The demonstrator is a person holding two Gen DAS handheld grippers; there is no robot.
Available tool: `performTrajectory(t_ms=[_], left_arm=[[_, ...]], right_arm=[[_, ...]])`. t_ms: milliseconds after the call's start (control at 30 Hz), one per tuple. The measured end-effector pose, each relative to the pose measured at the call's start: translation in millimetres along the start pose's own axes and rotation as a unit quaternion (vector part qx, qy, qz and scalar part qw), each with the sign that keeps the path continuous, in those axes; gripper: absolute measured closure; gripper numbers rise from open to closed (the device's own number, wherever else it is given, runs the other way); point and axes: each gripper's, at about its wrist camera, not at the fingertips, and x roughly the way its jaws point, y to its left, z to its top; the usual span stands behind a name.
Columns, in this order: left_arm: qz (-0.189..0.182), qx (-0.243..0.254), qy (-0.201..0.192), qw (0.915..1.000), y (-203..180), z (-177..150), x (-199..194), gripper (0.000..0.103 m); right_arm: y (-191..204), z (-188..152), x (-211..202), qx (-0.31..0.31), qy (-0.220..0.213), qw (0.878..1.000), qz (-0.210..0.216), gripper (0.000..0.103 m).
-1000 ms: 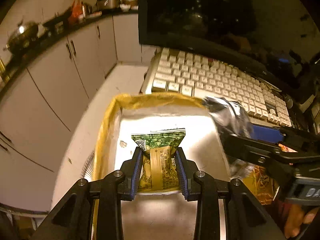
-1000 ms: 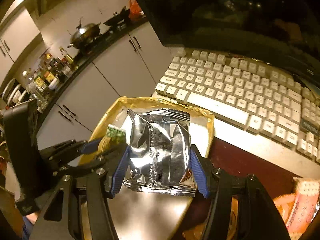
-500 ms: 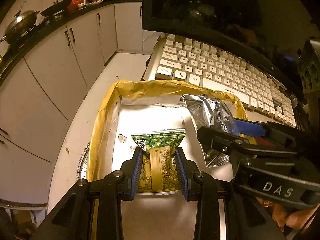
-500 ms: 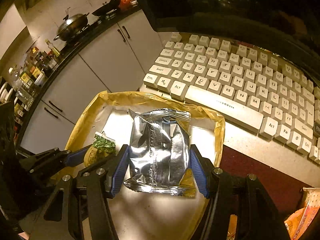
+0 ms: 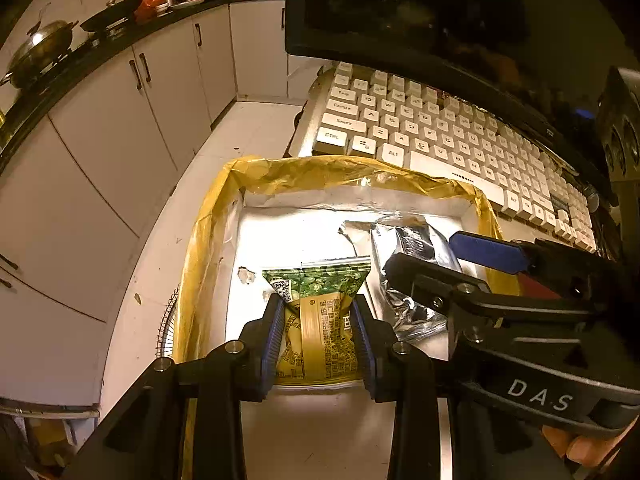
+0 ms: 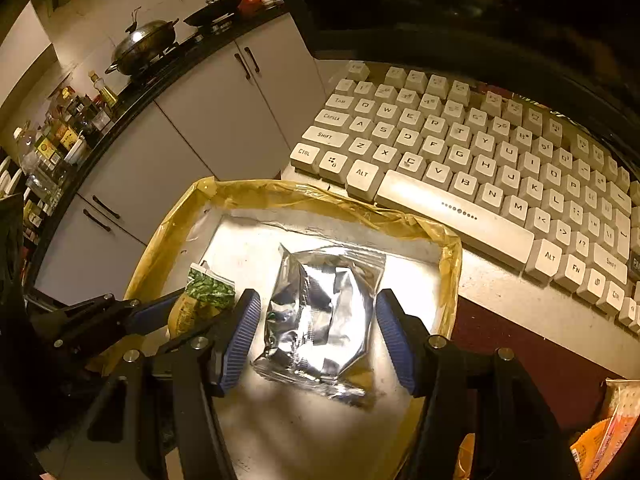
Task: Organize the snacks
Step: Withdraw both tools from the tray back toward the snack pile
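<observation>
A white box with a yellow liner (image 5: 320, 172) (image 6: 320, 200) sits at the desk's left end. My left gripper (image 5: 318, 320) is shut on a green and yellow snack packet (image 5: 324, 280) and holds it upright over the box's near left part. The same packet (image 6: 208, 292) shows in the right wrist view at the left gripper (image 6: 192, 312). A silver foil packet (image 6: 320, 312) (image 5: 416, 240) lies on the box floor to its right. My right gripper (image 6: 318, 336) (image 5: 432, 256) straddles it, pads just off its sides.
A white keyboard (image 5: 440, 136) (image 6: 480, 168) lies right behind the box, under a dark monitor (image 5: 400, 8). Orange snack packets (image 6: 612, 432) lie on the dark desk at the right. Kitchen cabinets (image 5: 120, 140) and a floor drop lie left of the box.
My right gripper came down into the box with the silver packet, which now rests on the floor free of the pads. The left gripper still holds the green packet in place.
</observation>
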Motion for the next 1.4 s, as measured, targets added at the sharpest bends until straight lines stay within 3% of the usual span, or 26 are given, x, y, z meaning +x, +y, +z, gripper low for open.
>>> performTrajectory(t_ms=[133,200,367,533,733,933,1033,1200,1400], left_arm=[[0.000,-0.002,-0.002,1.0000,1.8,-0.3,-2.5,0.066],[-0.002,-0.007,-0.006,1.0000,2.9,-0.7,-5.7,0.057],[-0.003,0.000,-0.023,0.9997,-5.2,-4.1,-22.1,0.056],[-0.028,0.015,-0.045,0.9985,-25.3,-14.2,-48.3,0.056],[-0.070,0.031,-0.066,0.9949,-63.7,-30.4,-77.9,0.056],[-0.108,0.060,-0.067,0.9901,-116.2,-48.8,-93.4,0.053],[-0.126,0.078,-0.062,0.9871,-145.9,-57.9,-92.7,0.051],[-0.124,0.096,-0.035,0.9870,-188.9,-60.4,-72.0,0.050],[-0.086,0.096,-0.006,0.9916,-219.4,-47.0,-32.3,0.050]], right_arm=[[-3.9,-2.4,-9.4,0.006,-0.013,1.000,0.008,0.043],[-6.9,-4.1,-18.1,0.011,-0.021,1.000,0.014,0.043],[-15.1,-17.2,-54.0,0.014,-0.054,0.998,0.031,0.043],[-27.4,-39.5,-95.0,0.021,-0.078,0.995,0.056,0.043],[-70.5,-79.5,-143.8,0.050,-0.101,0.991,0.069,0.043],[-129.2,-125.7,-185.5,0.096,-0.136,0.985,0.050,0.040],[-155.9,-148.0,-195.3,0.125,-0.144,0.980,0.048,0.040],[-186.5,-175.2,-204.0,0.152,-0.154,0.975,0.050,0.040],[-207.7,-193.0,-212.5,0.173,-0.168,0.969,0.050,0.040]])
